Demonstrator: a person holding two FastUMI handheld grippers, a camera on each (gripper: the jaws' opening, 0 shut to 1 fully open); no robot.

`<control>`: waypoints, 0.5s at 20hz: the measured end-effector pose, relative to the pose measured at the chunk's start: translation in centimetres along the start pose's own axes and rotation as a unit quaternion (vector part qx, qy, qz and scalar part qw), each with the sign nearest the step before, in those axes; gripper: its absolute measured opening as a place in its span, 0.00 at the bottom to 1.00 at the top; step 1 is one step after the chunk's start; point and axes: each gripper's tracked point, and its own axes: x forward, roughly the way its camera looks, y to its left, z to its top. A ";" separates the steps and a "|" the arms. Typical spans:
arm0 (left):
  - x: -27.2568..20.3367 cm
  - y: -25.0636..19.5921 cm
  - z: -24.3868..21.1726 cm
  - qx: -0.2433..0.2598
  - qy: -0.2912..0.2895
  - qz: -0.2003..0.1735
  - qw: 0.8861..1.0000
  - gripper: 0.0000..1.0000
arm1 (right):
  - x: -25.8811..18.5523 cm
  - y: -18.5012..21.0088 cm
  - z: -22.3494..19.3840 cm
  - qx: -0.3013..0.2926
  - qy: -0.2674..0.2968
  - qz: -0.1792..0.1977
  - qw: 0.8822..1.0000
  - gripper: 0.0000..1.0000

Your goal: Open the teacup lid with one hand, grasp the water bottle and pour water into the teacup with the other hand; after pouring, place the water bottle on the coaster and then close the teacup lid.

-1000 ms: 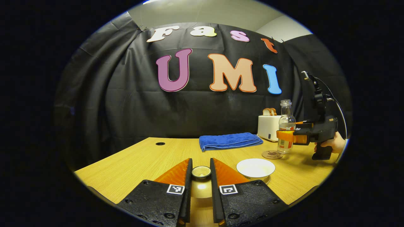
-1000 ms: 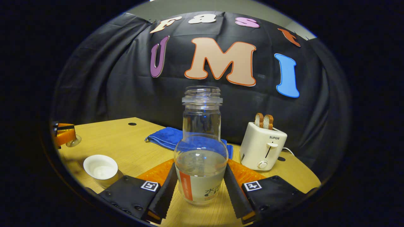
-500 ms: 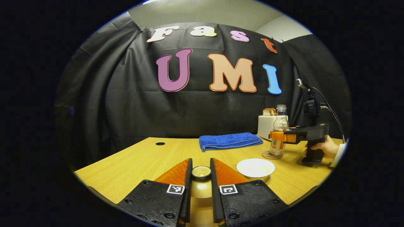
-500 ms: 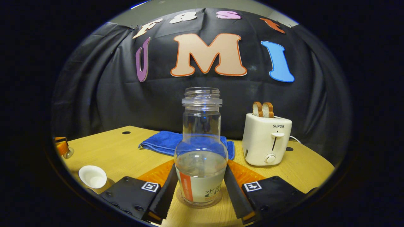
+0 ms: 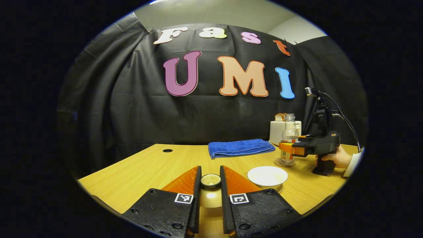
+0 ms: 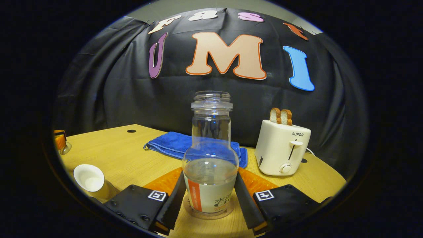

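Left gripper view: the left gripper [image 5: 210,185], at bottom centre, has both fingers pressed on the knob of the teacup lid [image 5: 211,180], held above the wooden table [image 5: 148,168]. The open teacup [image 5: 267,176] sits just right of it, lower centre-right. Further right, the water bottle [image 5: 288,138] stands upright on the round coaster [image 5: 280,163], with the right gripper [image 5: 287,147] around its body; a hand [image 5: 337,158] holds that gripper's handle at the right edge.

Right gripper view: the right gripper [image 6: 209,195] has both fingers against the sides of the bottle [image 6: 210,158] at frame centre; the bottle is uncapped and partly filled. The coaster's edge [image 6: 186,205] shows under the base. Teacup [image 6: 88,178] at lower left, left gripper with lid [image 6: 61,145] at far left edge. A folded blue towel [image 6: 172,145] lies behind the bottle; a white toaster [image 6: 282,150] with two bread slices [image 6: 281,116] stands at centre right.
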 end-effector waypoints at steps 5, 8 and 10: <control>-0.1 0.0 0.0 0.000 0.000 0.000 1.000 0.25 | 0.3 -0.2 -0.1 0.004 0.007 0.001 1.000 0.81; 0.0 0.0 0.1 0.000 0.000 0.000 1.000 0.25 | 0.4 -0.6 -0.5 0.006 0.013 0.000 1.000 0.82; -0.1 0.0 0.1 0.000 0.000 0.000 1.000 0.25 | 0.3 -0.7 -0.7 0.013 0.018 0.001 1.000 0.82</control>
